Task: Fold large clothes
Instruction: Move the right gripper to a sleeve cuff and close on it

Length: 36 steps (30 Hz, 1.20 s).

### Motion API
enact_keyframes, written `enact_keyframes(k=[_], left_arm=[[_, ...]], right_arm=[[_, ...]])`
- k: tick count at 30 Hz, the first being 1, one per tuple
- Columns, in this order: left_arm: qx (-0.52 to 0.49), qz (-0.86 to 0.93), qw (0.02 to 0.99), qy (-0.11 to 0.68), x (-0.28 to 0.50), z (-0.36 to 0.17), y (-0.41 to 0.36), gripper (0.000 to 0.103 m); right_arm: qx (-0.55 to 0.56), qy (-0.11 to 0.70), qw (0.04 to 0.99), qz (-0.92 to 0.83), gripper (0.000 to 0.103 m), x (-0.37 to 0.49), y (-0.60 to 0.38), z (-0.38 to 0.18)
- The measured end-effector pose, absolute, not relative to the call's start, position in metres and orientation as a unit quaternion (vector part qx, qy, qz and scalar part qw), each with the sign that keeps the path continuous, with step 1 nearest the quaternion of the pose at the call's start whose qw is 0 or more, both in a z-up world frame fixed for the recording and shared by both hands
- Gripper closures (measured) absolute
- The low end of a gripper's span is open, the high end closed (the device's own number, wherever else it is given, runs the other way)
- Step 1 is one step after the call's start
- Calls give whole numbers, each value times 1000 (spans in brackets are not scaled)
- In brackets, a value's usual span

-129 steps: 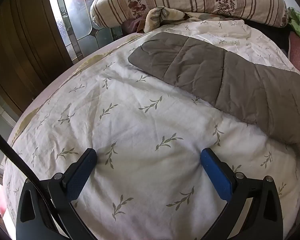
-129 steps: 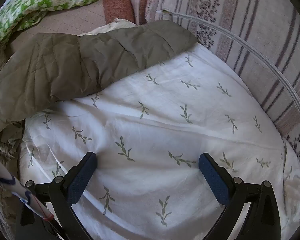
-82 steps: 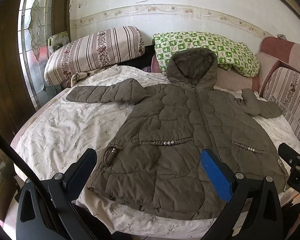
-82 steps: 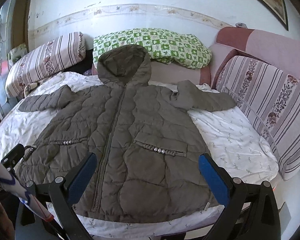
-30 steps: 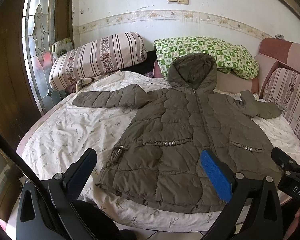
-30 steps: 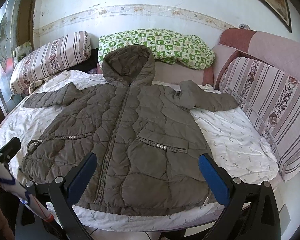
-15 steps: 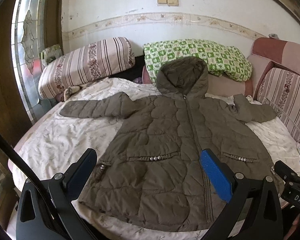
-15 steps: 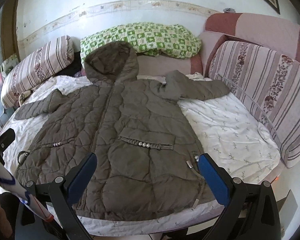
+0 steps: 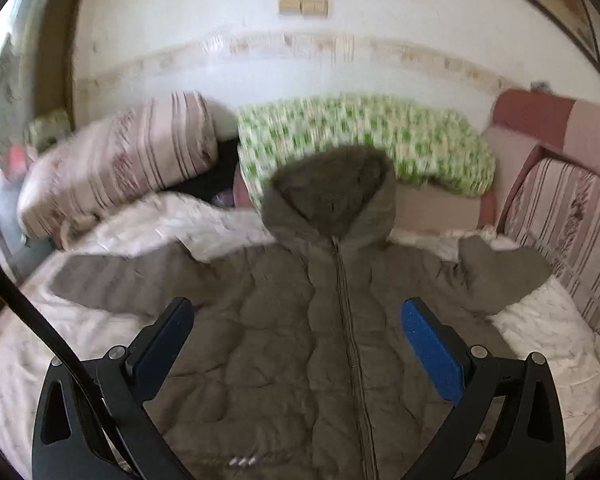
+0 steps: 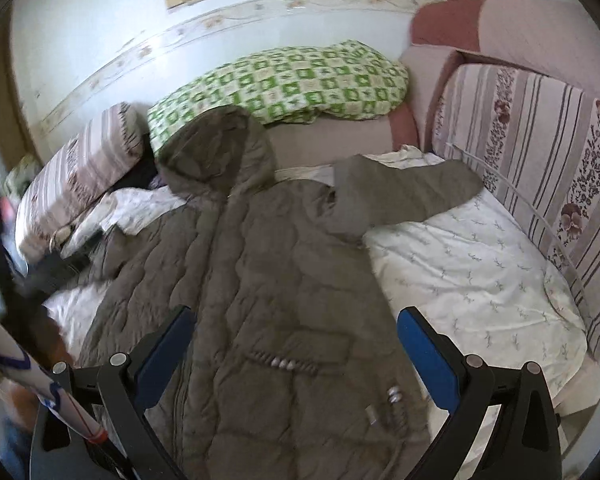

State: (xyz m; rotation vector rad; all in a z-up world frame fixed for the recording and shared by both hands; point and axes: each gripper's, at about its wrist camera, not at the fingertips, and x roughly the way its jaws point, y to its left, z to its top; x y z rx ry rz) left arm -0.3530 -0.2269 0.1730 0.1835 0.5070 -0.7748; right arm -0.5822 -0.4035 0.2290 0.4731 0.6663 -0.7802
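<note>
The olive quilted coat (image 9: pixel 292 344) lies flat, front up and zipped, on the white leaf-print bedspread (image 10: pixel 472 276), its hood (image 9: pixel 332 196) toward the green checked pillow (image 9: pixel 380 136) and both sleeves spread outward; my left gripper (image 9: pixel 298 340) hangs above the chest of the coat, fingers wide apart and holding nothing; my right gripper (image 10: pixel 294 348) is likewise spread wide and empty over the lower right front, above the beaded pocket (image 10: pixel 296 354). A striped pillow (image 9: pixel 116 160) rests at the left of the bed; striped cushions (image 10: pixel 540 152) line its right side.

Both wrist views above shared coat (image 9: pixel 300 340)
</note>
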Motion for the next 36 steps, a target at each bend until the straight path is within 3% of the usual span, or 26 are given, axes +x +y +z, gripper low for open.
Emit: enact_keyframes(k=[4, 11, 22, 26, 30, 36], left_arm=[[145, -332, 887, 287, -319, 122, -252, 0], [141, -317, 873, 341, -273, 95, -258, 0], [152, -316, 873, 339, -266, 83, -266, 0], [148, -318, 871, 345, -260, 79, -268, 0], [148, -316, 874, 340, -257, 77, -269, 0], [142, -315, 872, 346, -252, 74, -269, 0]], right_arm=[[240, 318, 830, -390, 0, -589, -450, 242], [260, 318, 799, -438, 0, -589, -570, 254], [386, 324, 743, -441, 1, -630, -751, 183], [417, 314, 725, -449, 12, -639, -794, 154], [439, 307, 705, -465, 38, -646, -834, 125], [456, 298, 680, -490, 38, -652, -872, 91]])
